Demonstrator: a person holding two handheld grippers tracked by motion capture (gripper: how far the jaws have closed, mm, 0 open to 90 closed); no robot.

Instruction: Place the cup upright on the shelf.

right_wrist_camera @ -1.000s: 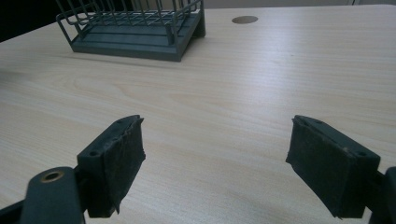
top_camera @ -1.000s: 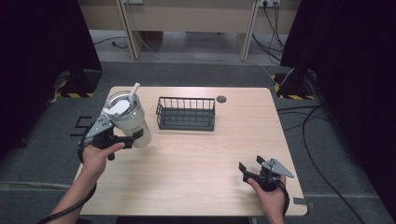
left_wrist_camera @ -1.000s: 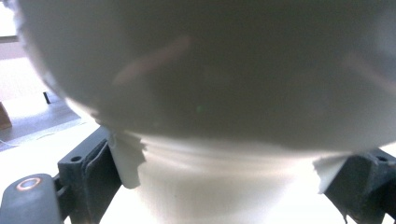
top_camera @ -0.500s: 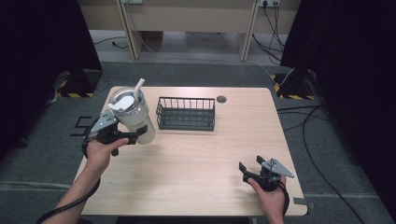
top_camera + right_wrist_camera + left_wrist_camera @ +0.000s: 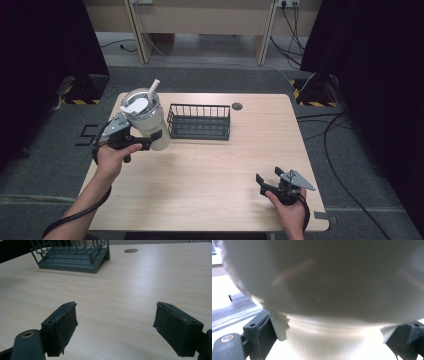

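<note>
Up off the counter (image 5: pixel 210 170), a large cream tumbler (image 5: pixel 150 122) sits pinched in the left hand-held gripper (image 5: pixel 142 142), near the counter's far left corner and just beside the dark wire basket (image 5: pixel 199 121). It tapers toward its base, tilts slightly, and carries a pale lid with a white straw (image 5: pixel 153 89) poking up. Seen from the left gripper view, its smooth pale wall (image 5: pixel 319 290) bulges between the black jaws. Near the counter's front right, the right hand-held gripper (image 5: pixel 270 179) rests with jaws spread wide, holding nothing.
</note>
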